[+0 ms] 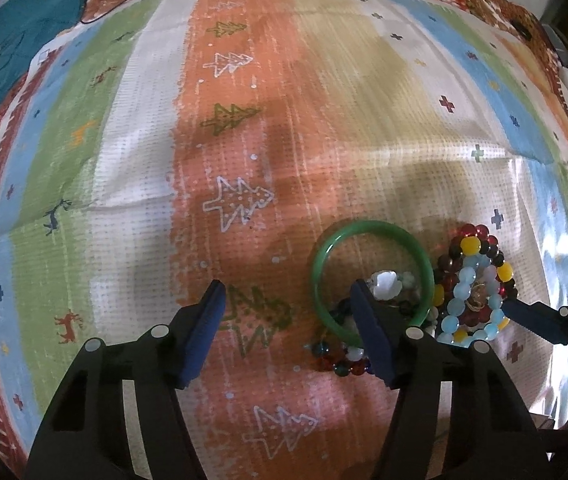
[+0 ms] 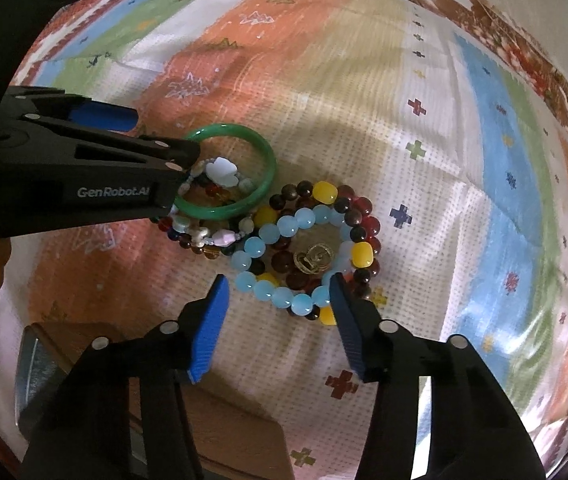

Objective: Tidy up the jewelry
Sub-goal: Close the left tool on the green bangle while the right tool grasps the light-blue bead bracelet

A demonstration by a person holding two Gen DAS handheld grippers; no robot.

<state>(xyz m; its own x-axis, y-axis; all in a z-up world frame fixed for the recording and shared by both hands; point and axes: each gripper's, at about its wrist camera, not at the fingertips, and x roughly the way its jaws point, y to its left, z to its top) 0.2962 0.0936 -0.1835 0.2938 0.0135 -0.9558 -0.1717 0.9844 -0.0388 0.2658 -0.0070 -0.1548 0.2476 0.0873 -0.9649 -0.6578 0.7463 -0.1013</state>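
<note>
Two grippers are hanging nose-down over one tangled heap of jewelry on the patterned cloth (image 1: 267, 128). The left gripper (image 1: 288, 296) is standing spread, pinching nothing: one blue pad is sitting inside the green bangle (image 1: 326, 256), the other out over bare cloth, so the bangle's near rim is lying between them, untouched as far as I can see. The right gripper (image 2: 277, 292) is also standing apart, straddling the light-blue bead bracelet (image 2: 284, 228), which is resting on a darker red-and-yellow beaded strand (image 2: 326, 192) with a small gold charm (image 2: 316, 258) in the middle.

Here's the danger. The bangle is lying across a mixed-bead strand with a white stone (image 2: 221, 170), so lifting it may be dragging that strand along or spilling it. On the right, the pads could be catching both overlapping bracelets at once, or round beads could be rolling out of the pinch. Both tools are working close together, so a collision is looking possible too.
</note>
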